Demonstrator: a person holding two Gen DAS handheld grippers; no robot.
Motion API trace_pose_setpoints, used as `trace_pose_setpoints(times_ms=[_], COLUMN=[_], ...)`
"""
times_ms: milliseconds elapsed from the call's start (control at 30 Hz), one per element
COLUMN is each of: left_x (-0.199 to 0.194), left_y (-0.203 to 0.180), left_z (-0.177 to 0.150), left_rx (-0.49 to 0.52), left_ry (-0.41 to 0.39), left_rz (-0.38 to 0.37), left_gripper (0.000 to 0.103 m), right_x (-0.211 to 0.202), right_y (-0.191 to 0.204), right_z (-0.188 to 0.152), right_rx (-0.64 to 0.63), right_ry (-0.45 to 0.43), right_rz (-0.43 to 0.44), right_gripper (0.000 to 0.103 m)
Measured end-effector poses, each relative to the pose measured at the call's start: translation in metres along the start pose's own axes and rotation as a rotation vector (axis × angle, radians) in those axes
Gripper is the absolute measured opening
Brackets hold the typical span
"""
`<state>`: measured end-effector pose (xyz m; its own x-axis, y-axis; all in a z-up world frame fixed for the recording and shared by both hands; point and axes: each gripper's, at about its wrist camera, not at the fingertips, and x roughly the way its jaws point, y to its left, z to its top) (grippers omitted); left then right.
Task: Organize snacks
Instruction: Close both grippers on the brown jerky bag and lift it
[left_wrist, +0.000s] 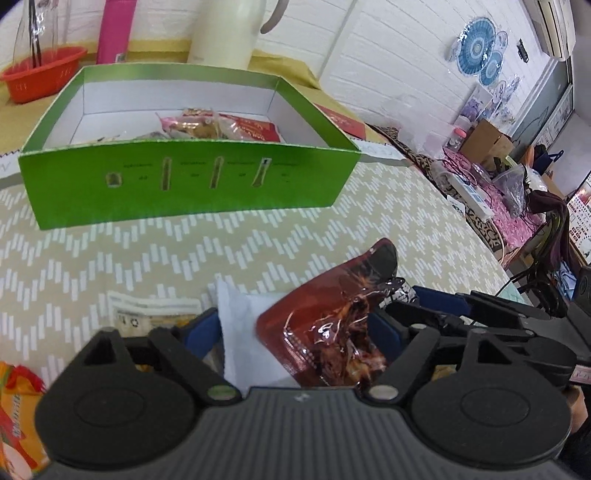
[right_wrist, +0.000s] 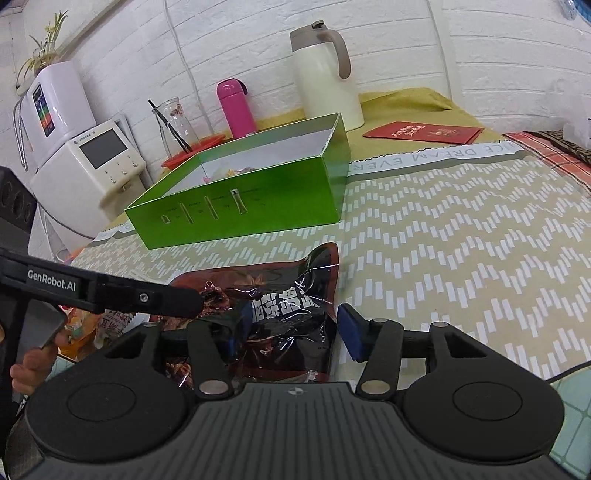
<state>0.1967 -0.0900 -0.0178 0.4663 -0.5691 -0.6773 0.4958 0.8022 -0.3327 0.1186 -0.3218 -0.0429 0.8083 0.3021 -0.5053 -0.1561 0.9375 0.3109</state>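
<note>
A white brick wall (right_wrist: 388, 44) is seen straight ahead of the gripper, evenly lit. Below and ahead, a table is spread with a beige chevron-patterned cloth (right_wrist: 461, 240). Off to its left, white countertop appliances (right_wrist: 107, 162) are stacked; far to the right, a cluttered side table (left_wrist: 491, 192) is glimpsed.

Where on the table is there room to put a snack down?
Bare cloth lies right of the dark snack bag and the green box. A narrower bare strip runs between box and bag. It is crowded near the grippers: the bag, white packets, an orange packet.
</note>
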Motion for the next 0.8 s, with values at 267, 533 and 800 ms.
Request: trace_pose_setpoints(times_ms=[267, 533, 800], left_x=[-0.059, -0.059, -0.027], left_y=[-0.003, -0.021, -0.023], left_z=[-0.038, -0.065, -0.064], left_rx=[-0.068, -0.148, -0.173], left_ry=[-0.105, -0.084, -0.079], left_rz=[0.049, -0.103, -0.062], left_gripper=[0.078, 0.077, 0.047], right_x=[-0.004, -0.002, 0.007], right_y=[-0.001, -0.002, -0.01], right_z=[-0.004, 0.002, 0.017], right_rx=[-0.007, -0.002, -0.003], right_ry=[-0.006, 0.029, 0.051], right_rz=[0.014, 0.024, 0.031], right_gripper=[0.093, 0.095, 0.096])
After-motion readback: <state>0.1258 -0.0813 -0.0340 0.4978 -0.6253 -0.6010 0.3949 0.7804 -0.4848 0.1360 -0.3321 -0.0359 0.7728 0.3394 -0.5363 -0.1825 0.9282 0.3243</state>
